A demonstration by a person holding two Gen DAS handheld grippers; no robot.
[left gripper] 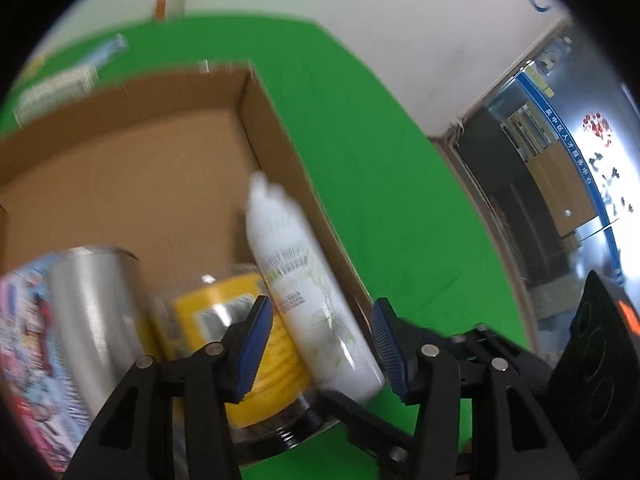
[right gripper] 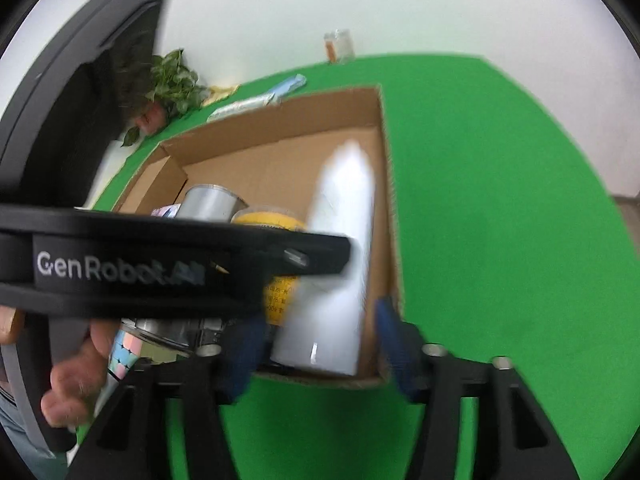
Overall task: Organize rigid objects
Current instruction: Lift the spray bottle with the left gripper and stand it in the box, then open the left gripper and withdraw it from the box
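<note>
Potted plant (right gripper: 173, 80) by the white wall (right gripper: 260, 8) — green table cover (right gripper: 500, 200)

Staged recording setup in an office: green-covered tabletop (right gripper: 500, 200), bare white wall (right gripper: 260, 12), potted plant (right gripper: 172, 84), signed glass partition (left gripper: 560, 184).

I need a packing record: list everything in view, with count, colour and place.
cardboard box: one, brown, on the green surface.
white bottle: one, white, leaning along the box's right wall.
yellow-labelled jar: one, in the box beside the bottle.
metal can: one, silver, in the box, left of the jar.
colourful pack: one, pink and blue, at the box's left.
flat packets: two, pale, behind the box.
small jar: one, clear, far edge.
potted plant: one, green, back left.
left gripper: around the bottle, contact unclear.
right gripper: open.
</note>
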